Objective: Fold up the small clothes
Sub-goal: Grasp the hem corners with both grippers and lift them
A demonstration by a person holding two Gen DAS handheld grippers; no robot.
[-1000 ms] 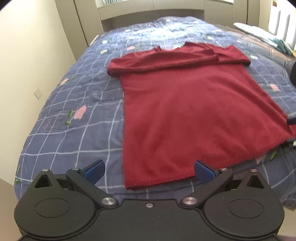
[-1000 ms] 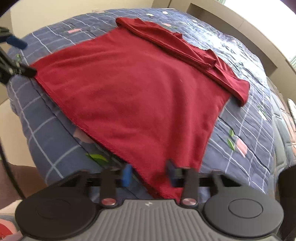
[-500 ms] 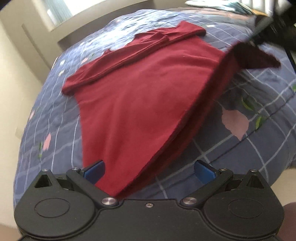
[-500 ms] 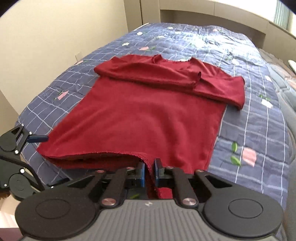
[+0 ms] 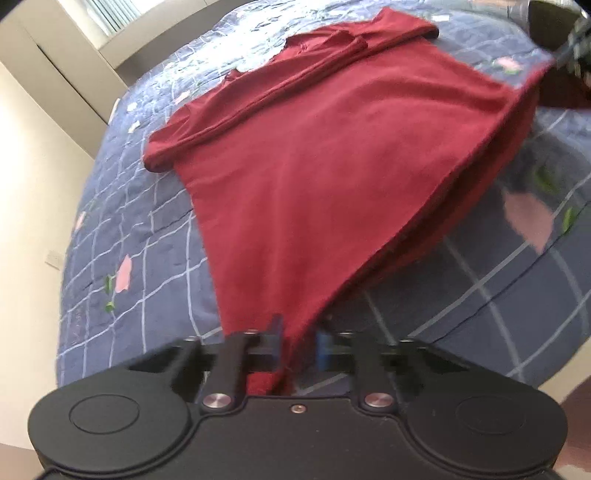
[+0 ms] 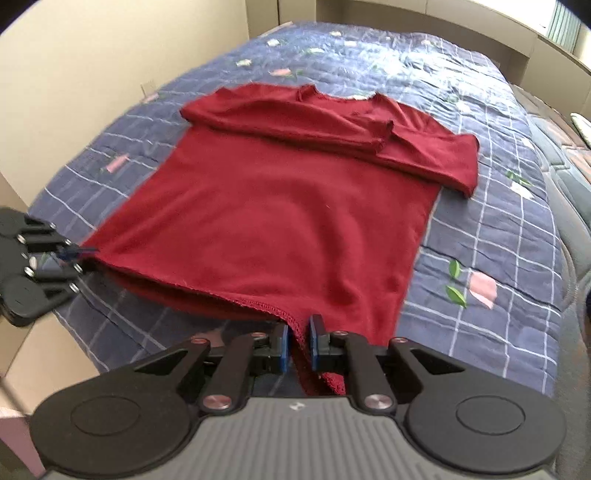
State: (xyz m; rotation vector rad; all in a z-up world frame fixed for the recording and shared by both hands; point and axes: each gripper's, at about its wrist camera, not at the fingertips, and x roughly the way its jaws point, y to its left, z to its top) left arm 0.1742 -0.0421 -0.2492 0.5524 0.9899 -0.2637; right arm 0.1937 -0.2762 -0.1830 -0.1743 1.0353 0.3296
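Observation:
A dark red long-sleeved sweater lies flat on the bed, its sleeves folded across the chest at the far end. My left gripper has its jaws closing, and the blue pads pinch the near-left corner of the hem. My right gripper is shut on the near-right corner of the hem. The hem between the two corners hangs slightly off the quilt. In the right wrist view the left gripper shows at the left edge, its tips on the hem corner.
A blue checked quilt with small flowers covers the bed. A cream wall runs along its left side and a beige headboard closes the far end. Bedding lies at the far right. The bed's front edge is just below both grippers.
The left gripper's jaws went from wide open to shut on the hem corner. The right gripper closed on its corner and lifted it, raising the hem off the quilt.

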